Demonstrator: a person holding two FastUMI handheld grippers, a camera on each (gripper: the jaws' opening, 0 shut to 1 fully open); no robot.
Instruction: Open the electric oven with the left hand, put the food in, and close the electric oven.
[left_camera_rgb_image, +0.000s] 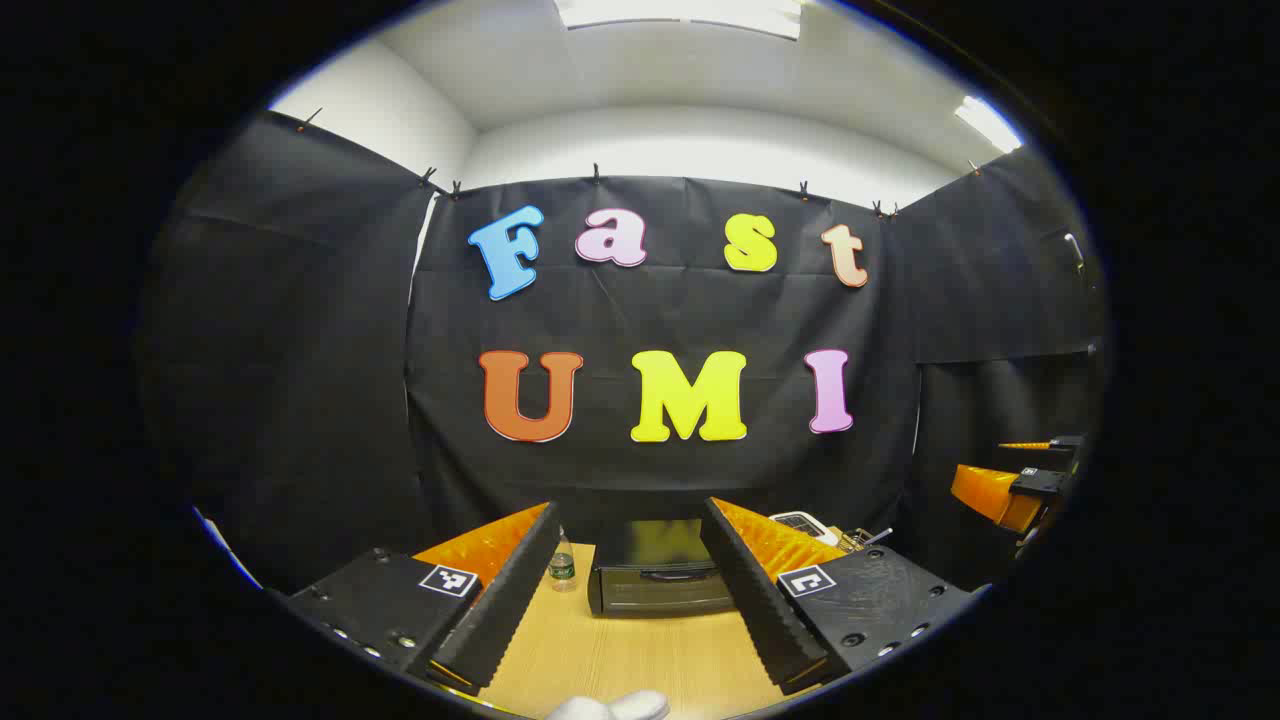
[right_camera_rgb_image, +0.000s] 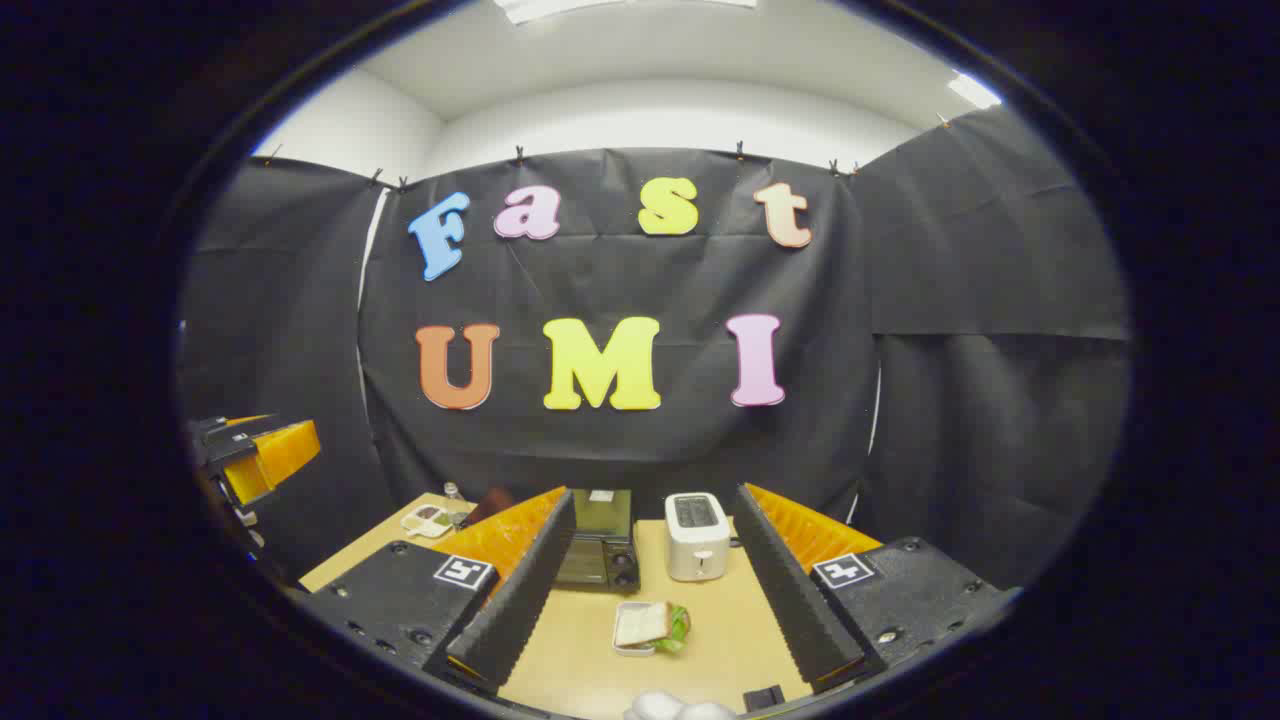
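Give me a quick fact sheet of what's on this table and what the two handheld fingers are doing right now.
oven: door shut, on the wooden table
food: sandwich in a small tray, lying in front of the toaster
water bottle: upright, left of the oven
left gripper: fingers spread, holding nothing, aimed at the oven
right gripper: fingers spread, holding nothing, above the sandwich
task stage: oven not yet opened

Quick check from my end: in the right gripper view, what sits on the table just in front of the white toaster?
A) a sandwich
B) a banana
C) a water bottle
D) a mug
A: a sandwich with green lettuce lies on the wooden table, nearer the camera than the toaster, between the open right gripper fingers.
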